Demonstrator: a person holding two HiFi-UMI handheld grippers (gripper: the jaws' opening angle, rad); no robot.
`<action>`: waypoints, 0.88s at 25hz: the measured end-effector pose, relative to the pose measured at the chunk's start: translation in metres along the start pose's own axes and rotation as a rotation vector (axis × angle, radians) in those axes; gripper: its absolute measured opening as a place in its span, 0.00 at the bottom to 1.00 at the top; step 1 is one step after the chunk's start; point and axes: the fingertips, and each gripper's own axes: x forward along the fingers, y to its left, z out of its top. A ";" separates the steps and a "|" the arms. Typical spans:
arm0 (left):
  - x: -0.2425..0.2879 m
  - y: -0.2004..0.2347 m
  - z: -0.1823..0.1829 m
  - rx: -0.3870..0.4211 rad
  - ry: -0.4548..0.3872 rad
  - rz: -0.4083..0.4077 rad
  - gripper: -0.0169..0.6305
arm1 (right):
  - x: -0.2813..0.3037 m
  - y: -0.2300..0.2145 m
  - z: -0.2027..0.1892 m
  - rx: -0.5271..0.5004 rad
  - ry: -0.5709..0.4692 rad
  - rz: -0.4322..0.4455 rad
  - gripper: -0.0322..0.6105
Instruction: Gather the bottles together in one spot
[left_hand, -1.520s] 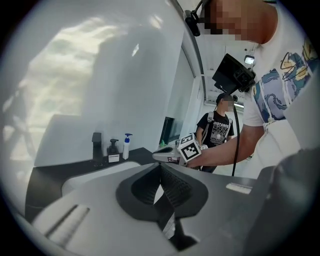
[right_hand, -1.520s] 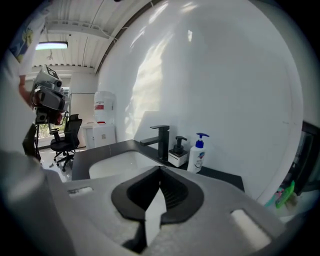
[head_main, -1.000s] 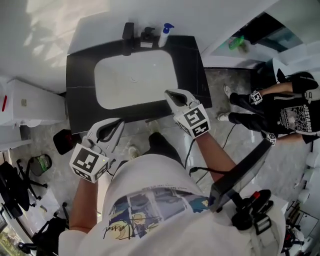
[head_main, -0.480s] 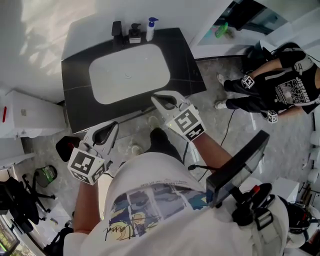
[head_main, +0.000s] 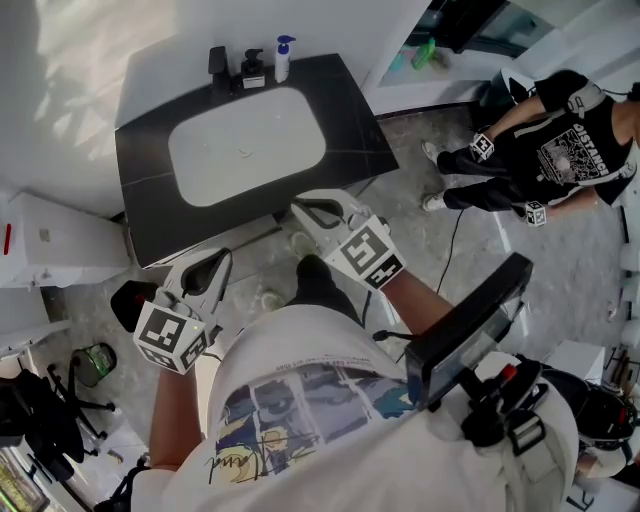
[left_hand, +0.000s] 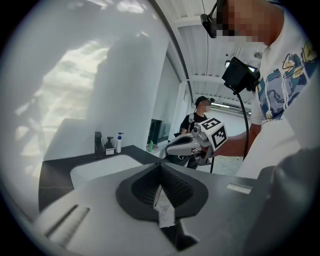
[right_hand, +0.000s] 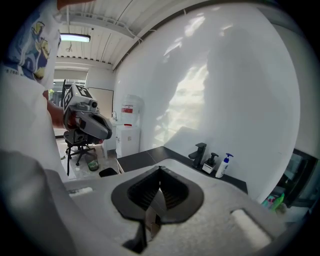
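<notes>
Facing sink table (head_main: 352, 135) | left gripper (head_main: 215, 262), right gripper (head_main: 304, 210): both closed, nothing held | white pump bottle (head_main: 282, 58), dark dispenser bottle (head_main: 251, 70) at back edge beside faucet (head_main: 218, 62) | jaws to be opened before reach; bottles gripped low, kept upright.

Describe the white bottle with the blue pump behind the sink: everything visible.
The white bottle is slim and plastic-looking, with a blue pump head. It stands upright on the black counter behind the basin, near the wall. In the head view it is the rightmost of a row, after the faucet and the dark dispenser. It sits close to the dispenser; whether they touch is unclear.
</notes>
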 end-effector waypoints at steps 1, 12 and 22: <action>-0.001 -0.002 -0.001 0.001 0.001 -0.001 0.03 | -0.002 0.002 0.000 -0.002 -0.002 0.001 0.05; -0.008 -0.009 -0.007 -0.008 -0.010 0.003 0.03 | -0.008 0.016 0.005 -0.019 -0.007 0.017 0.05; -0.009 -0.007 -0.009 -0.015 -0.020 -0.002 0.03 | -0.006 0.020 0.008 -0.039 0.000 0.025 0.05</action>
